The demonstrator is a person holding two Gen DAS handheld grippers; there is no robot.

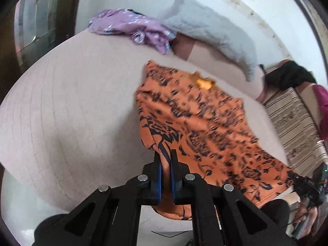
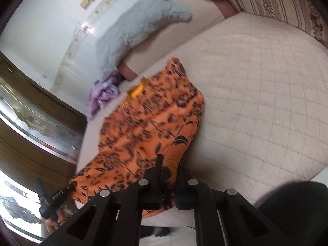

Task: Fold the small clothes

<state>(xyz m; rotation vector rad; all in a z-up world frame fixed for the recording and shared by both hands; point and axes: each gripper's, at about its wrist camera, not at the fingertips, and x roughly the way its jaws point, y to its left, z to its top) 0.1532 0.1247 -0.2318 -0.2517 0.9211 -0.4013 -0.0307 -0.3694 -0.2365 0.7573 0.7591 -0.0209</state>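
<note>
An orange garment with a dark floral print (image 1: 196,127) hangs lifted at its near edge over a pale quilted bed (image 1: 71,106); its far end with a yellow tag (image 1: 204,83) still lies on the bed. My left gripper (image 1: 165,157) is shut on one near corner of the cloth. In the right wrist view the same orange garment (image 2: 151,121) stretches away, and my right gripper (image 2: 170,168) is shut on its other near corner. The other gripper (image 2: 53,198) and the hand that holds it show at the cloth's far corner, lower left.
A crumpled purple garment (image 1: 133,27) and a grey fluffy blanket (image 1: 213,32) lie at the bed's far side. A striped cushion (image 1: 295,123) and dark clothing (image 1: 291,75) sit at the right. A dark wooden cabinet with glass (image 2: 30,123) stands beside the bed.
</note>
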